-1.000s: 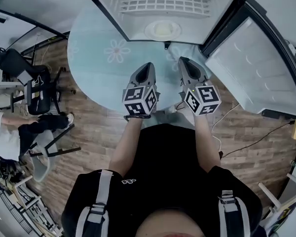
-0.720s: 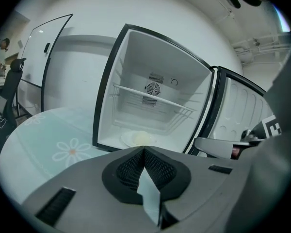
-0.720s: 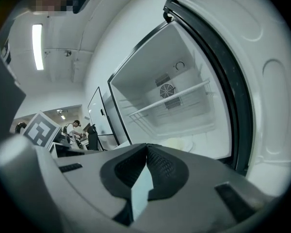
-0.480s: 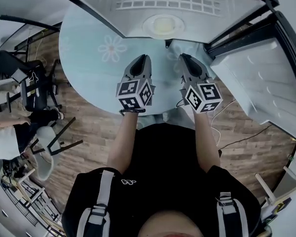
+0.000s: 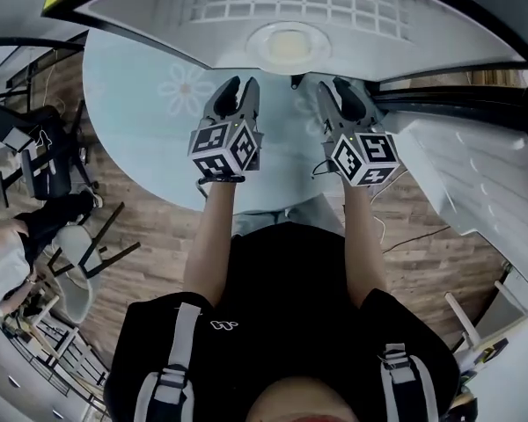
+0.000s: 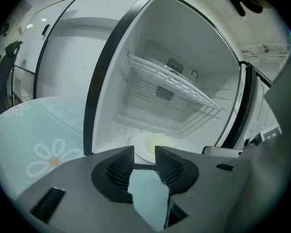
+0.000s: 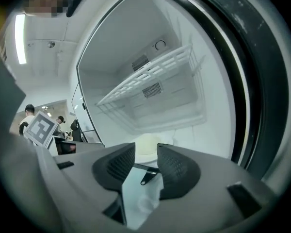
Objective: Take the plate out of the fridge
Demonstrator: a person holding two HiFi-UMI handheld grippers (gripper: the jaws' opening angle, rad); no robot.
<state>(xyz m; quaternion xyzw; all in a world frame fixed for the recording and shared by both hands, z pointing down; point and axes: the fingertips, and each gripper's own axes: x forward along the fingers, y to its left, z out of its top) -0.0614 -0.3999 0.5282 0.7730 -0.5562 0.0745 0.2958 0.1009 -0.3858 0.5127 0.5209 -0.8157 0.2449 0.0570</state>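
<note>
A pale round plate (image 5: 289,44) lies on the floor of the open white fridge (image 5: 158,11), under its wire shelf (image 5: 290,3). It shows past the jaws in the left gripper view as the plate (image 6: 153,142), and in the right gripper view as the plate (image 7: 146,144). My left gripper (image 5: 240,84) and right gripper (image 5: 333,86) are side by side just before the fridge opening, pointing at the plate and short of it. The left gripper (image 6: 144,154) and right gripper (image 7: 146,153) are open. Their jaws have just been opening, with nothing between them.
The fridge door (image 5: 475,174) stands swung open at the right. The fridge rests on a round pale blue surface with daisy print (image 5: 150,121). On the wooden floor at the left are chairs (image 5: 79,244) and a seated person (image 5: 4,266). A cable (image 5: 422,231) runs at the right.
Both grippers have moved forward and down toward the fridge opening. Their jaws, shut a second ago, now stand apart. The fridge fills more of the head view.
</note>
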